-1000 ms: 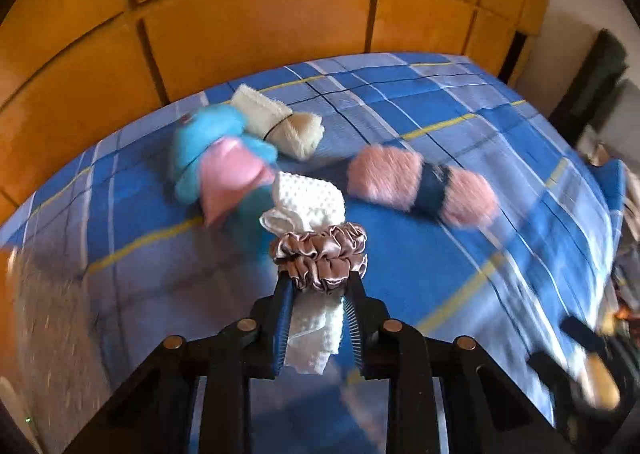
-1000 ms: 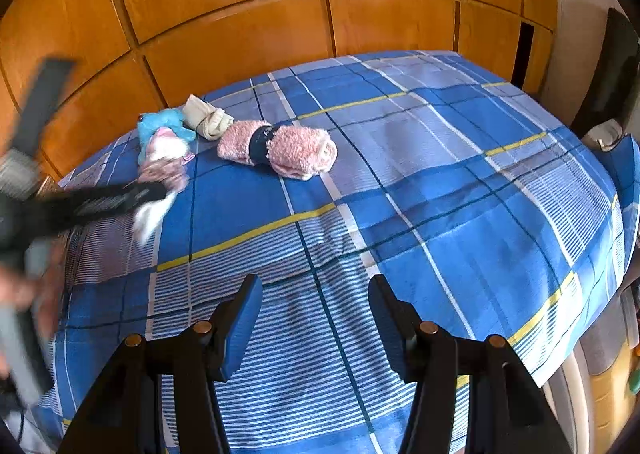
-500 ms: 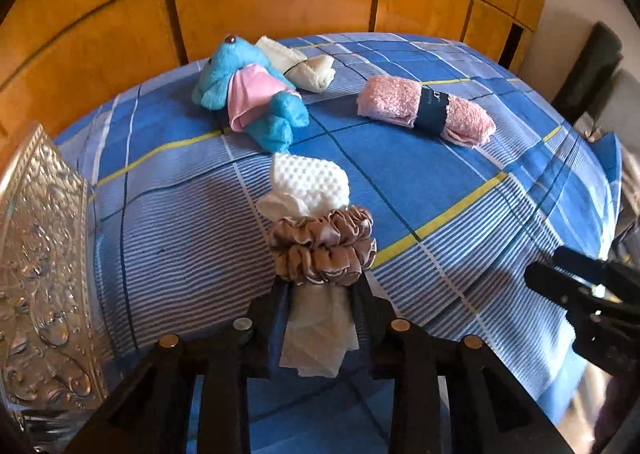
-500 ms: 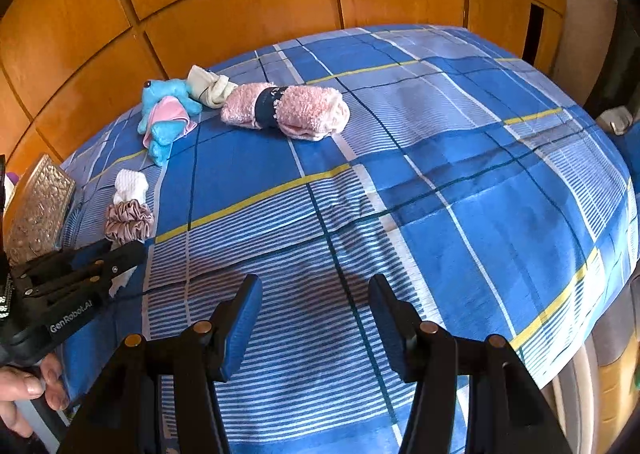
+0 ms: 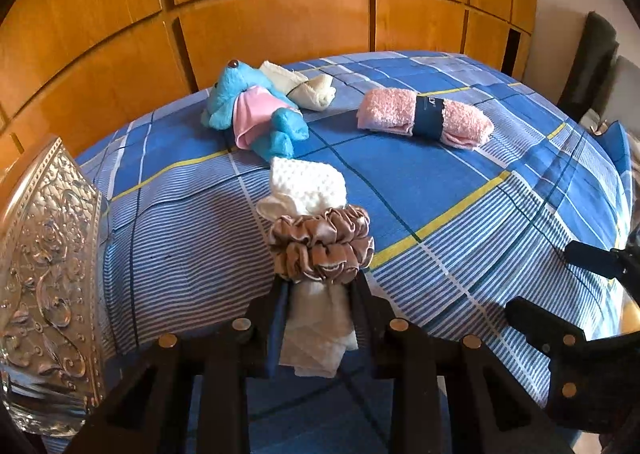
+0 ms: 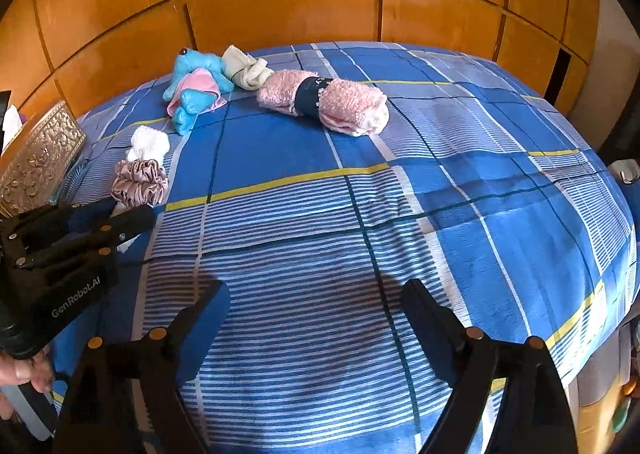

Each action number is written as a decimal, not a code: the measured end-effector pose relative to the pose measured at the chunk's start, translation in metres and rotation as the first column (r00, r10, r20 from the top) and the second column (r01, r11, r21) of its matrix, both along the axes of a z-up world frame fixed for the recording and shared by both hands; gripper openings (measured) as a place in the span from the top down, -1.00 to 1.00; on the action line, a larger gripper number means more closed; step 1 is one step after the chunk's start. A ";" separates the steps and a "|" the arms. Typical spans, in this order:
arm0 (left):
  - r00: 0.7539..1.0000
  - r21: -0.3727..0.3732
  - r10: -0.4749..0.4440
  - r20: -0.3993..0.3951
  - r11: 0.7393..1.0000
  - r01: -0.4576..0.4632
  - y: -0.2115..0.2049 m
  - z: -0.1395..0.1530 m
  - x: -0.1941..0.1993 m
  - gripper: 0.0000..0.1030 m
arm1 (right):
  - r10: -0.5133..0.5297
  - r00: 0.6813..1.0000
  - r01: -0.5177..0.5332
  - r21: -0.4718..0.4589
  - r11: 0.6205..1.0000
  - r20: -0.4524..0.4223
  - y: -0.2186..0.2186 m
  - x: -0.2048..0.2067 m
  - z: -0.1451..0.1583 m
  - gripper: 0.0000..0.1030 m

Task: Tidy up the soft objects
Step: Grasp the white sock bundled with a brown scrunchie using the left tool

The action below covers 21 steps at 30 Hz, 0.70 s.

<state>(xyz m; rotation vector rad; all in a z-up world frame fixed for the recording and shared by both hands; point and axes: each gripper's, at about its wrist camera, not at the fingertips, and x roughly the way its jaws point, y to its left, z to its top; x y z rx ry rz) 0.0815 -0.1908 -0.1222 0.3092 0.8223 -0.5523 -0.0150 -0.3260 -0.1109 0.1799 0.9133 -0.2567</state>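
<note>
My left gripper is shut on the lower end of a white cloth bundle bound with a brown satin scrunchie. In the right wrist view this bundle and left gripper sit low over the bed's left side; whether the bundle touches the sheet I cannot tell. The jaws of my right gripper are opening wide over the striped sheet, with nothing between them. Farther back lie a blue plush toy in pink, a cream cloth roll and a pink towel roll with a dark band.
A blue plaid bed carries everything. An embossed silver box stands at its left edge, close to the left gripper. Orange wooden panels rise behind. The bed drops off at the right and near edges. A hand holds the left gripper.
The left gripper carried the bundle away from the plush toy, down toward the near left of the bed beside the silver box. The right gripper's jaws have spread much wider.
</note>
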 end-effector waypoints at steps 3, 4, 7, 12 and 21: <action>1.000 -0.010 -0.001 -0.001 1.000 0.001 0.002 0.000 0.000 0.41 | 0.012 1.000 -0.012 -0.020 1.000 0.026 0.000 -0.004 -0.002 -0.76; 1.000 -0.017 0.000 -0.003 1.000 0.000 0.002 0.000 0.001 0.41 | 0.013 0.999 -0.012 -0.021 1.000 0.035 0.000 -0.005 -0.002 -0.77; 1.000 -0.027 0.000 -0.007 1.000 0.000 0.003 -0.001 0.001 0.41 | 0.017 0.998 -0.015 -0.034 0.999 0.058 0.002 -0.007 -0.003 -0.78; 1.000 -0.041 0.002 -0.011 0.999 -0.003 0.005 -0.001 0.001 0.41 | 0.020 0.997 -0.017 -0.041 0.999 0.073 0.002 -0.009 -0.004 -0.78; 0.999 -0.066 -0.003 -0.034 0.998 0.001 0.008 0.001 0.004 0.46 | 0.064 0.997 -0.063 -0.036 0.997 0.033 0.000 -0.005 -0.001 -0.77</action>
